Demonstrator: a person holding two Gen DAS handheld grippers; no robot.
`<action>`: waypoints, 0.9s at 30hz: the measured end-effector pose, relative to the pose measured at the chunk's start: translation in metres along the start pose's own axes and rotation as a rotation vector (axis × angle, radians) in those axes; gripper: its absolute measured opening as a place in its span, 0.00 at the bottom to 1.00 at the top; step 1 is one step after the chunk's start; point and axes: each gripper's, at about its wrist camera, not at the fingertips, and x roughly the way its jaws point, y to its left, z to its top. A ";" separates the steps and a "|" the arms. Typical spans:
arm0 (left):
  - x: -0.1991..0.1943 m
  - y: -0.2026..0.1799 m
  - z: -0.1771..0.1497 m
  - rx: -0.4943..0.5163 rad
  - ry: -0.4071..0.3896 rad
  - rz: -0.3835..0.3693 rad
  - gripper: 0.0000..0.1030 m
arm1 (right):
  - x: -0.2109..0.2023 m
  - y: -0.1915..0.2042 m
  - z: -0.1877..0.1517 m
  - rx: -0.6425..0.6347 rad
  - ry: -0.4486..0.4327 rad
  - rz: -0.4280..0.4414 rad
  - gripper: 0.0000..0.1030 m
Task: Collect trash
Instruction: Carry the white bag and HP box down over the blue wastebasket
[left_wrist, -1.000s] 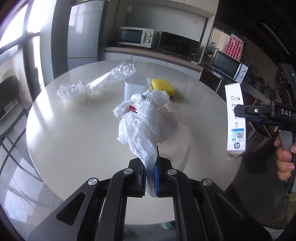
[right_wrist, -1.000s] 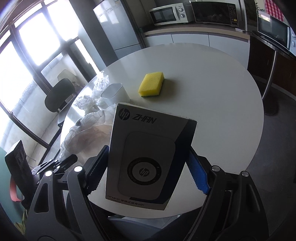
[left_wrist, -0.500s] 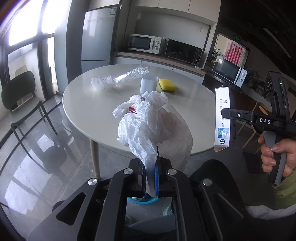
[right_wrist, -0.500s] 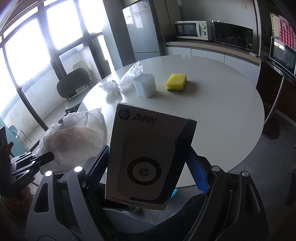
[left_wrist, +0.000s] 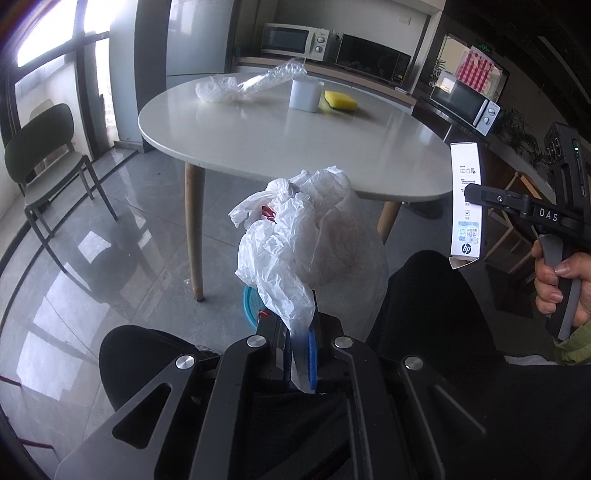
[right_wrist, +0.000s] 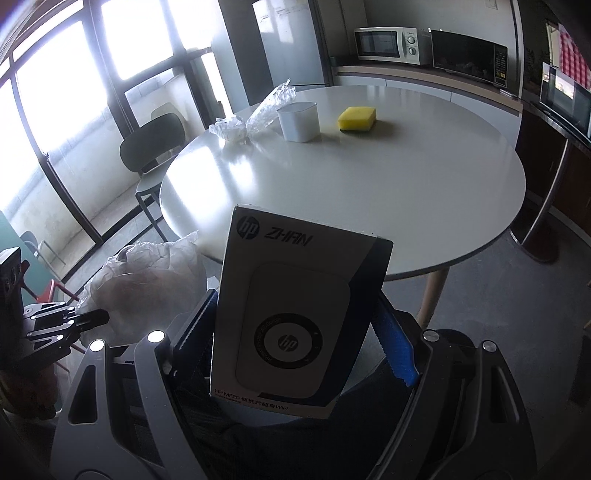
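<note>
My left gripper (left_wrist: 300, 350) is shut on a crumpled white plastic bag (left_wrist: 295, 240), held in the air in front of the round white table (left_wrist: 258, 140). Below the bag a blue bin rim (left_wrist: 251, 302) shows on the floor. My right gripper (right_wrist: 295, 332) is shut on an HP cardboard box (right_wrist: 299, 306), held upright between its blue pads. That box (left_wrist: 466, 199) and right gripper (left_wrist: 476, 192) also show at the right of the left wrist view, with a hand on the handle. The bag (right_wrist: 147, 273) and left gripper (right_wrist: 99, 315) appear at lower left of the right wrist view.
On the table lie crumpled clear plastic wrap (left_wrist: 251, 85), a white cup (left_wrist: 306, 95) and a yellow sponge (left_wrist: 340, 101). A dark chair (left_wrist: 44, 155) stands left by the windows. The person's dark-clad legs (left_wrist: 424, 302) are below. Microwaves (left_wrist: 291, 40) line the counter behind.
Both grippers have drawn back from over the table and sunk, still holding the bag and the box. The table is now farther off, and floor, legs and blue bin have come into view.
</note>
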 end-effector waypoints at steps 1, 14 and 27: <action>0.004 0.002 -0.002 -0.004 0.013 -0.001 0.05 | 0.001 0.001 -0.004 -0.003 0.000 -0.002 0.74; 0.070 0.017 -0.027 -0.053 0.142 0.026 0.05 | 0.053 0.000 -0.052 -0.080 0.067 -0.028 0.74; 0.139 0.020 -0.026 -0.094 0.238 0.036 0.05 | 0.128 0.003 -0.078 -0.162 0.143 -0.084 0.74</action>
